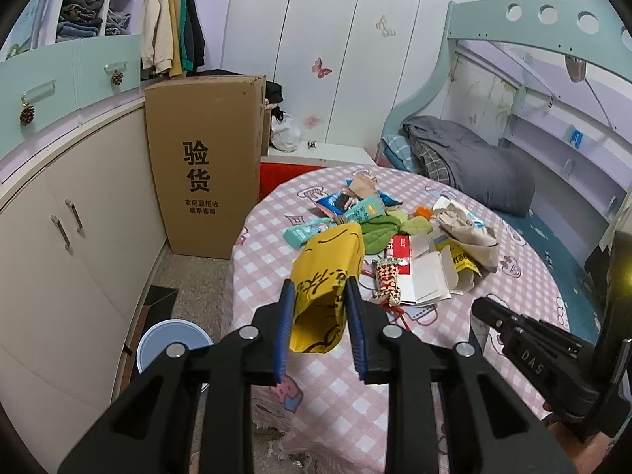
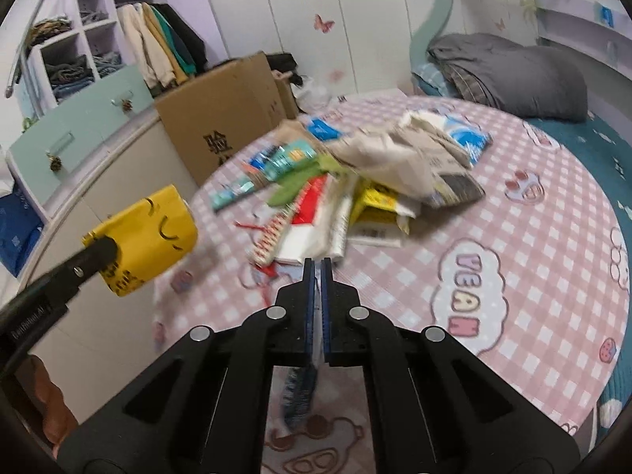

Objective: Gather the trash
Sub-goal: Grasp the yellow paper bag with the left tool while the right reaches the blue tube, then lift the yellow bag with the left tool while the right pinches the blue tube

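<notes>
My left gripper [image 1: 320, 296] is shut on a yellow paper bag [image 1: 328, 272] with black print and holds it above the near left edge of the bed; the bag also shows in the right wrist view [image 2: 144, 233]. A pile of trash [image 1: 399, 245] lies on the pink checked bedspread: snack wrappers, a red and white carton, crumpled paper, green leaves. My right gripper [image 2: 318, 266] is shut on a thin blue and white wrapper [image 2: 300, 387] that hangs below its fingers, just in front of the pile [image 2: 355, 181].
A tall cardboard box [image 1: 205, 166] stands on the floor left of the bed. A light blue bin [image 1: 173, 345] sits on the floor by the cupboards [image 1: 75, 245]. A grey duvet [image 1: 470, 166] lies at the head of the bed.
</notes>
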Available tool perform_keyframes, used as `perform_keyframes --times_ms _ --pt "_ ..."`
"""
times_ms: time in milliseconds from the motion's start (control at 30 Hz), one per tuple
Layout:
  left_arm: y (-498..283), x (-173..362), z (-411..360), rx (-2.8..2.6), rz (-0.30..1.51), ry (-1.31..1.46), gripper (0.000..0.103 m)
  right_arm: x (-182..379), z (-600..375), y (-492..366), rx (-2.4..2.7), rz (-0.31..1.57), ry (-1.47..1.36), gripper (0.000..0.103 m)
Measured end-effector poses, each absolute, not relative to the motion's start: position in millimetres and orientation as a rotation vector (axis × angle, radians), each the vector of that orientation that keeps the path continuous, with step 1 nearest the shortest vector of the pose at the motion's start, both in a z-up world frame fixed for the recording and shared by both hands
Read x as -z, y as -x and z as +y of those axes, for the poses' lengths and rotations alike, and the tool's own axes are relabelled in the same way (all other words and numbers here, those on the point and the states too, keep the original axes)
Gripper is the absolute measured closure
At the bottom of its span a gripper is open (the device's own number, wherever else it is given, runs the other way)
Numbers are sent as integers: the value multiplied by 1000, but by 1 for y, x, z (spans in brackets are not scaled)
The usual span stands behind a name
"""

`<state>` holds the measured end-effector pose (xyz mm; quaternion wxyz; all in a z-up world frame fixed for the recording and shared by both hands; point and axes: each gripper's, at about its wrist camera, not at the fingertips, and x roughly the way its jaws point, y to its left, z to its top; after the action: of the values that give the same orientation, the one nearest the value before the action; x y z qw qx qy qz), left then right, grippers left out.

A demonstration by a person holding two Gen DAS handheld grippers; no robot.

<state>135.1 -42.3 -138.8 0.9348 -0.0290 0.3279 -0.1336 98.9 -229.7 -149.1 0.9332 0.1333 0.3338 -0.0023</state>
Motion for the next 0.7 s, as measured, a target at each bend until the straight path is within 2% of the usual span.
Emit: perform_keyframes --times_ms 500,700 --pt "-137 124 -14 228 631 138 78 116 -202 -120 -74 605 -224 100" --pt "-139 122 -9 216 627 154 78 124 -202 -131 -96 657 -242 100"
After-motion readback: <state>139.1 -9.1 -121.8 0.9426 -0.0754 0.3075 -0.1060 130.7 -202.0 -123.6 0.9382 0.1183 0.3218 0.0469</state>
